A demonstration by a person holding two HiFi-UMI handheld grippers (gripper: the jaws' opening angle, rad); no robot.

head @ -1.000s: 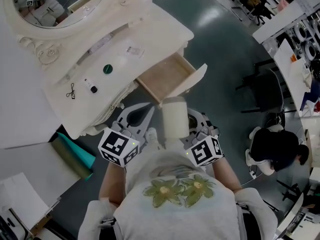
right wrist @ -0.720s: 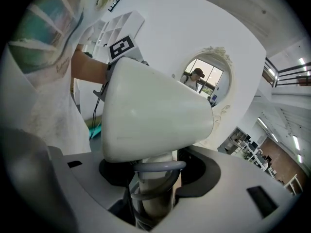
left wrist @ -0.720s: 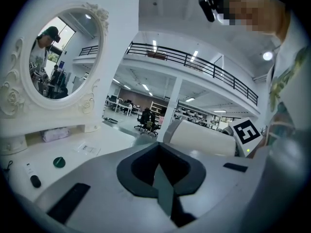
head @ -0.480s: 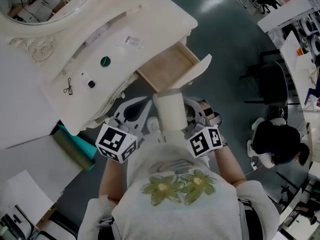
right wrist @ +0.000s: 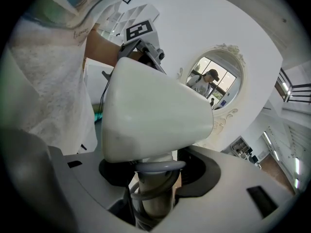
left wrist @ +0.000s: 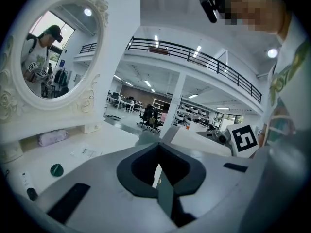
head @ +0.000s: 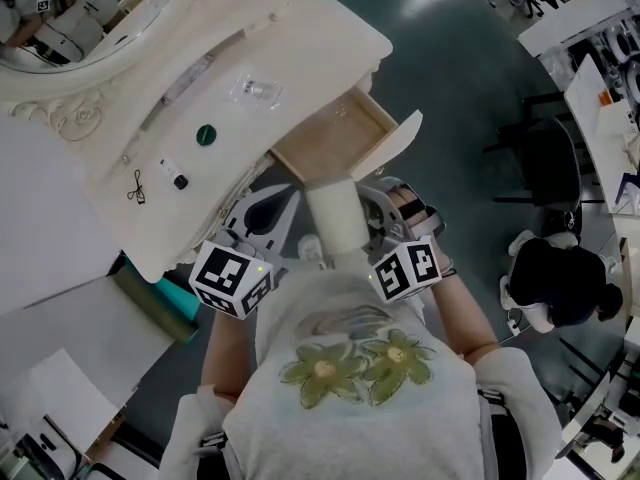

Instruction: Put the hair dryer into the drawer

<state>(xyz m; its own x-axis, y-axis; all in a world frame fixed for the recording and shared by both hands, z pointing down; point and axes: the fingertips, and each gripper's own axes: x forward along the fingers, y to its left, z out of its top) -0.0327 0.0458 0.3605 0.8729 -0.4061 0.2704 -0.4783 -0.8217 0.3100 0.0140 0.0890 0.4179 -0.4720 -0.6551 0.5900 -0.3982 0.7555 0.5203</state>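
The white hair dryer [head: 335, 218] stands upright in front of me, just below the open wooden drawer [head: 340, 140] of the cream vanity [head: 280, 38]. My right gripper [head: 385, 211] is shut on the dryer's handle. In the right gripper view the dryer's body [right wrist: 150, 113] fills the middle, and the handle with its coiled grey cord [right wrist: 154, 178] sits between the jaws of the right gripper [right wrist: 155, 191]. My left gripper [head: 265, 213] hangs beside the dryer on its left, shut and holding nothing. In the left gripper view the left gripper [left wrist: 159, 157] points toward the vanity top.
On the vanity top lie a green round lid [head: 205, 135], a small black item [head: 180, 181], a clear packet [head: 255, 90] and a small black clip [head: 133, 188]. An oval mirror [head: 60, 8] stands behind. A teal roll [head: 160, 296] lies at the left. A seated person [head: 560, 288] is at the right.
Both grippers and the dryer have shifted slightly up and left in the view, staying just below the open drawer. Neither grip has changed.
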